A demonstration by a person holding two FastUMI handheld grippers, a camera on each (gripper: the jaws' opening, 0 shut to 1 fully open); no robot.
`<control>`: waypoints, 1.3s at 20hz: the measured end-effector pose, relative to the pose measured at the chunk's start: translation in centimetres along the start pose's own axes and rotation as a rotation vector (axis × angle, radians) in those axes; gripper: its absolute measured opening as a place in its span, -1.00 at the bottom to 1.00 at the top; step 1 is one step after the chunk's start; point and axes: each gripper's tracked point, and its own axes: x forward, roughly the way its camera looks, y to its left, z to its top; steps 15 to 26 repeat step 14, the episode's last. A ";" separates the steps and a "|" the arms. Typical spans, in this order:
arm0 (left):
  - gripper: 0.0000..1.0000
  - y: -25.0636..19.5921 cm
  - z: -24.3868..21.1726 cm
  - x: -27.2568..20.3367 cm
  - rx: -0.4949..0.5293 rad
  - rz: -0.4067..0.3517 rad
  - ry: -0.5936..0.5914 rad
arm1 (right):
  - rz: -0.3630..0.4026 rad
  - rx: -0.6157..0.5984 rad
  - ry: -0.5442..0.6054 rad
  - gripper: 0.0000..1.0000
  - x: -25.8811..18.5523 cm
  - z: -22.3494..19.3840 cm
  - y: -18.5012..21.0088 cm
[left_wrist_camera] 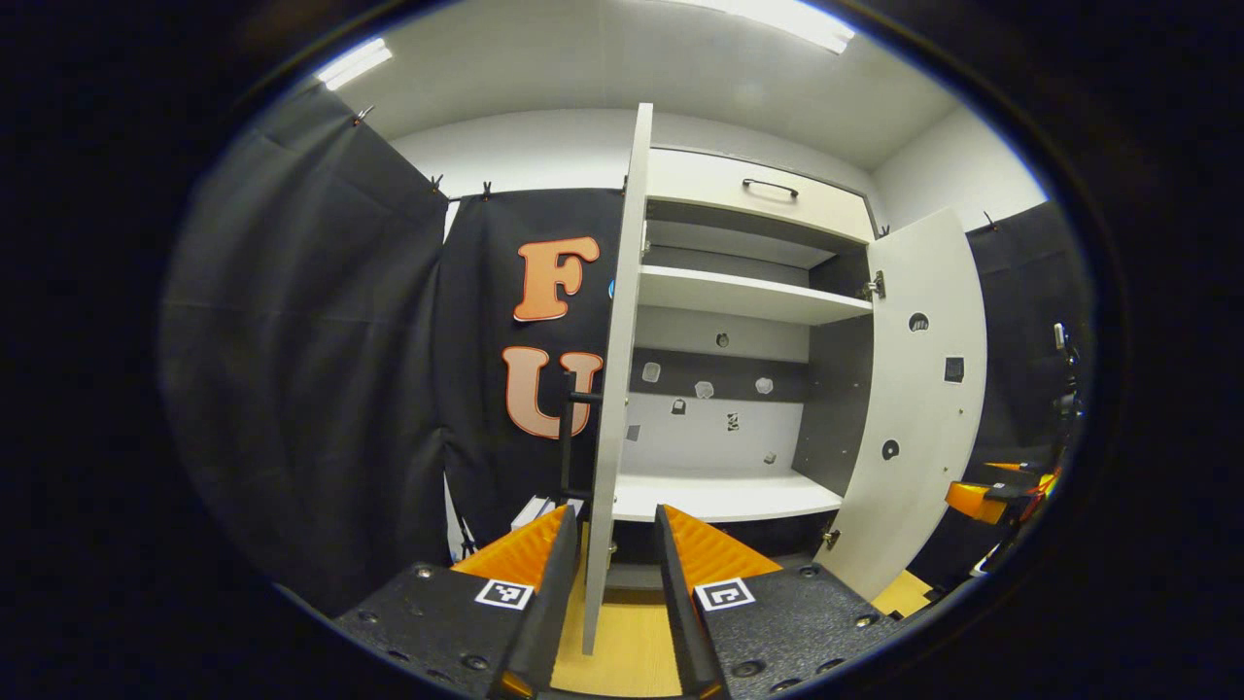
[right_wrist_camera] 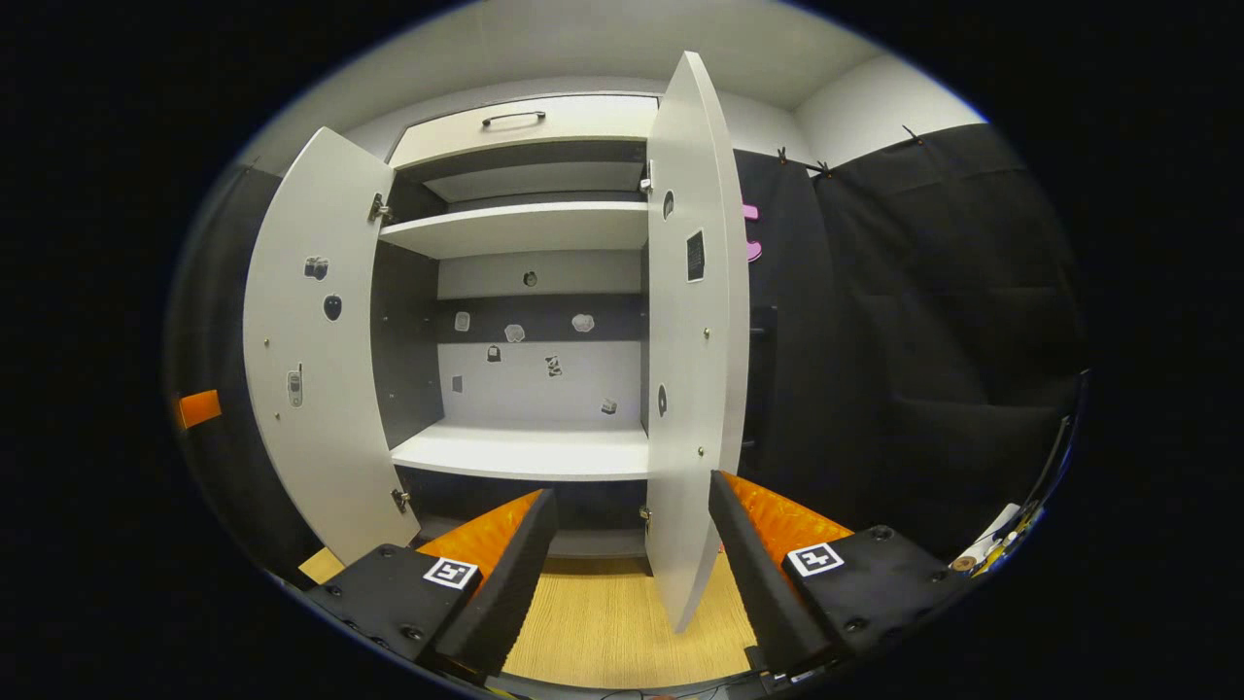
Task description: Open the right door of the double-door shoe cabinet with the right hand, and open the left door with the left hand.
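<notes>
In front of me stands the cabinet [left_wrist_camera: 739, 292], and both its doors are swung wide open.

In the left gripper view, the left door [left_wrist_camera: 614, 389] points its thin edge straight at me. It runs from the top of the cabinet down to the wood floor [left_wrist_camera: 622, 651]. My left gripper [left_wrist_camera: 615, 530] has its jaws spread apart, one on each side of that edge. The door's lower part sits in the gap between them. I cannot tell if a finger touches the door. A dark handle [left_wrist_camera: 569, 428] sticks out from the door's left face. Farther right, the right door [left_wrist_camera: 918, 389] hangs open, with small stickers on its inner face. Past it, low on the right, I see a bit of the other gripper [left_wrist_camera: 982, 498].

In the right gripper view, the right door [right_wrist_camera: 692, 340] is close to me and turned nearly edge-on. My right gripper [right_wrist_camera: 632, 520] has its jaws spread too. The door's bottom part sits in the gap, nearer the right finger, and I cannot tell if it touches. The left door [right_wrist_camera: 316, 360] is open on the far left, with stickers on it.

Inside the cabinet I see two white shelves [right_wrist_camera: 520, 228], one high and one low, and a back wall with small stickers. Above the doors is a drawer [right_wrist_camera: 530, 126] with a dark handle.
</notes>
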 end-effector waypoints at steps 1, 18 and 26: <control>-0.02 -0.2 0.0 -0.2 -0.007 -0.003 0.004 | -0.002 -0.001 -0.004 1.00 -0.1 0.1 -0.1; 0.89 -3.5 -1.0 0.0 0.054 0.000 0.020 | -0.013 -0.006 -0.027 0.84 -0.4 0.4 -0.5; 0.89 -3.5 -1.0 0.0 0.054 0.000 0.020 | -0.013 -0.006 -0.027 0.84 -0.4 0.4 -0.5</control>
